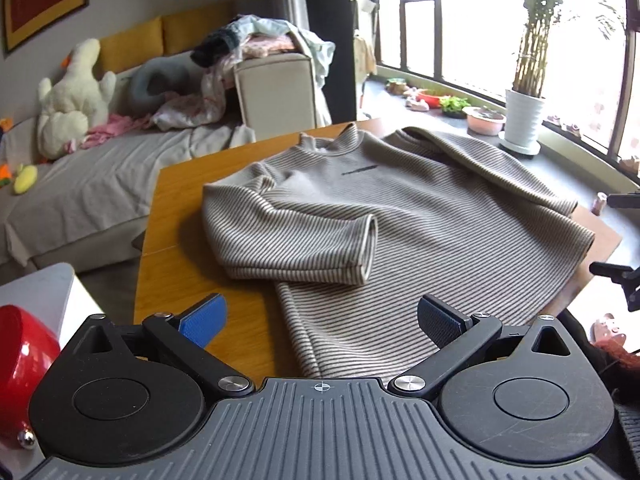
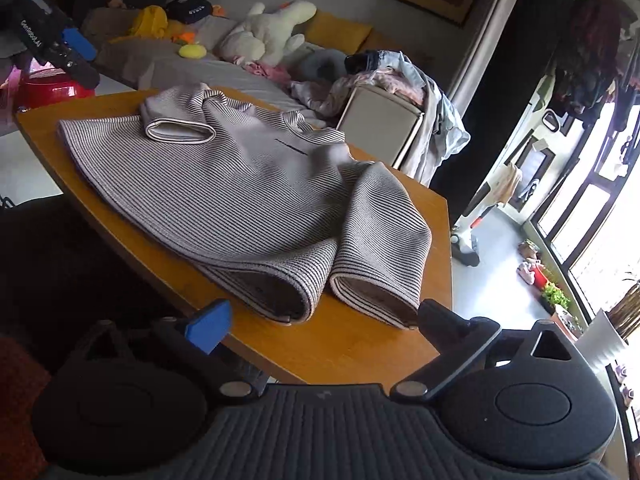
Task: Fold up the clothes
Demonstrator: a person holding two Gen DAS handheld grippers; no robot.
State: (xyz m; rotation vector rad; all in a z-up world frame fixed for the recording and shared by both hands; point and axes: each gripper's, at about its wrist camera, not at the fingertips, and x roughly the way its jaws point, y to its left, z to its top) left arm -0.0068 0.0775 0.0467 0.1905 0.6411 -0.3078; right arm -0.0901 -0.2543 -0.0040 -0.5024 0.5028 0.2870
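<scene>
A beige sweater with thin dark stripes lies spread front up on the wooden table. One sleeve is folded across the chest, its cuff pointing toward the middle. The other sleeve lies folded along the side of the body, and its cuff sits beside the hem near the table's corner. My left gripper hovers open over the hem corner, the blue pads clear of the cloth. My right gripper is open just short of the hem and cuff, with only bare table between its fingers.
A grey sofa with plush toys and a heap of clothes stands behind the table. A red object sits at my left. Plant pots line the window sill. The table corner drops to the floor.
</scene>
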